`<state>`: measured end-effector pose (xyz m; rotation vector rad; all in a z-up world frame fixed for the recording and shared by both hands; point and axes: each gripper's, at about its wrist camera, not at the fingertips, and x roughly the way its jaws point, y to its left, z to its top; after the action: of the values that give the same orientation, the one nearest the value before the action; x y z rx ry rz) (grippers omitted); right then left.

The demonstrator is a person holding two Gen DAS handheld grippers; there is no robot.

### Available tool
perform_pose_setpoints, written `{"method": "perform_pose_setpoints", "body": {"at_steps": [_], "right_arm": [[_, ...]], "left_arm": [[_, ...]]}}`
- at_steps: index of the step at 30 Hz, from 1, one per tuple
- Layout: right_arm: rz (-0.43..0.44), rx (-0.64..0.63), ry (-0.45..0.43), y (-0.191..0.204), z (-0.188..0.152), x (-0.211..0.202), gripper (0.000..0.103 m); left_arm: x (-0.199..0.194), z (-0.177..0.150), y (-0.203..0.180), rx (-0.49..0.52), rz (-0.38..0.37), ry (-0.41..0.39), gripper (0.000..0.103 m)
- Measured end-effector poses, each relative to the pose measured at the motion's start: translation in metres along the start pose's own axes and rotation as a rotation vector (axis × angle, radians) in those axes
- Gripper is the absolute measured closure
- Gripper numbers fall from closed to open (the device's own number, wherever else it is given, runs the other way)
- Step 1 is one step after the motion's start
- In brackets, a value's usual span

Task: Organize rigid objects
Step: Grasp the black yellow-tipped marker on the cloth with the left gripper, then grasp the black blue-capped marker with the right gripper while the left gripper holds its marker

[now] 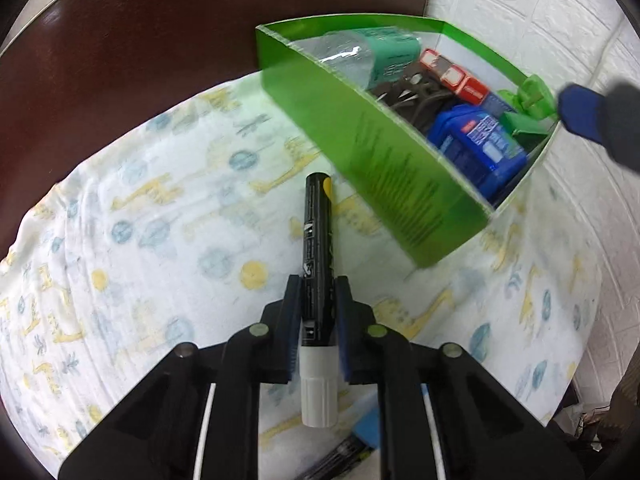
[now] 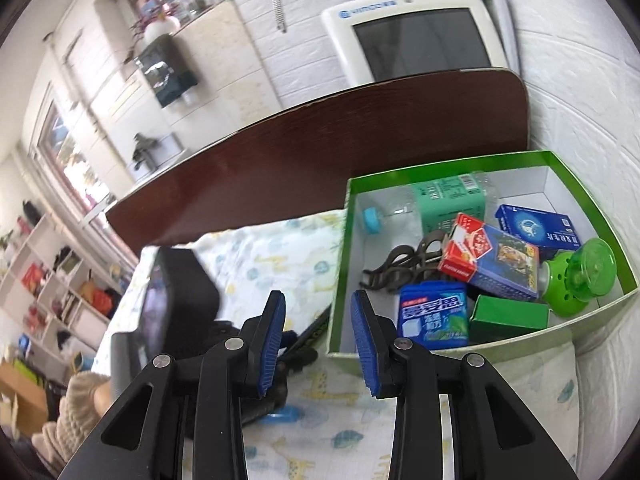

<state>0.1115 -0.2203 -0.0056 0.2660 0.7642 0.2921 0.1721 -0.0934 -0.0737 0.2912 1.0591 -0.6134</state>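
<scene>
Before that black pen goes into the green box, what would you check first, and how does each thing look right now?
1. Left tool closed on the black marker: ok, both pads press its barrel.
2. Marker's white cap on: ok.
3. Green box open on top: ok.
4. Free space inside: ok, bare white floor near the bottle.
5. Right tool clear of the box: ok, it is open, holds nothing and sits in front of the box.
6. Marker held firmly enough not to slip: cannot tell.
</scene>
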Motion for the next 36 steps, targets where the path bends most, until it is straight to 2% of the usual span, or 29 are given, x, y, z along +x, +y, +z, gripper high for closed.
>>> {"method": "perform_pose_setpoints", "body": {"at_steps": [3, 8, 9, 10, 12, 15, 18, 19, 20, 21, 22, 25, 28, 31, 36], "right_arm": [[0.034, -0.106, 0.027, 0.011, -0.01, 0.001, 0.067], [0.153, -0.378, 0.206, 0.048, -0.043, 0.031, 0.067], [0.174, -0.422, 0.234, 0.056, -0.048, 0.037, 0.064], [0.197, -0.478, 0.265, 0.065, -0.054, 0.044, 0.055], [0.235, -0.575, 0.332, 0.083, -0.064, 0.06, 0.043], [0.23, -0.713, 0.399, 0.104, -0.074, 0.079, 0.043], [0.224, -0.776, 0.438, 0.11, -0.077, 0.094, 0.043], [0.202, -0.791, 0.458, 0.111, -0.079, 0.101, 0.046], [0.164, -0.812, 0.469, 0.111, -0.084, 0.108, 0.056], [0.136, -0.827, 0.471, 0.111, -0.087, 0.113, 0.071], [0.15, -0.797, 0.461, 0.111, -0.085, 0.114, 0.086], [0.065, -0.701, 0.437, 0.107, -0.076, 0.122, 0.086], [0.021, -0.458, 0.429, 0.092, -0.059, 0.133, 0.086], [0.015, -0.285, 0.4, 0.082, -0.046, 0.141, 0.086], [0.028, -0.225, 0.387, 0.086, -0.046, 0.15, 0.086]], "left_arm": [[-0.009, -0.011, 0.023, -0.046, 0.067, -0.008, 0.089], [-0.028, -0.037, 0.072, -0.175, 0.113, -0.009, 0.089], [-0.031, -0.044, 0.077, -0.198, 0.119, -0.011, 0.089], [-0.034, -0.049, 0.082, -0.219, 0.121, -0.013, 0.089], [-0.039, -0.057, 0.09, -0.251, 0.125, -0.022, 0.089], [-0.043, -0.066, 0.095, -0.277, 0.126, -0.035, 0.089], [-0.047, -0.071, 0.097, -0.298, 0.125, -0.044, 0.089], [-0.048, -0.072, 0.098, -0.302, 0.13, -0.047, 0.089], [-0.048, -0.072, 0.1, -0.307, 0.135, -0.049, 0.089], [-0.048, -0.073, 0.101, -0.314, 0.136, -0.05, 0.089], [-0.049, -0.072, 0.104, -0.324, 0.131, -0.052, 0.089], [-0.05, -0.074, 0.108, -0.34, 0.124, -0.054, 0.089], [-0.051, -0.074, 0.108, -0.351, 0.134, -0.058, 0.089], [-0.05, -0.073, 0.105, -0.341, 0.152, -0.059, 0.088], [-0.042, -0.067, 0.097, -0.308, 0.199, -0.065, 0.089]]}}
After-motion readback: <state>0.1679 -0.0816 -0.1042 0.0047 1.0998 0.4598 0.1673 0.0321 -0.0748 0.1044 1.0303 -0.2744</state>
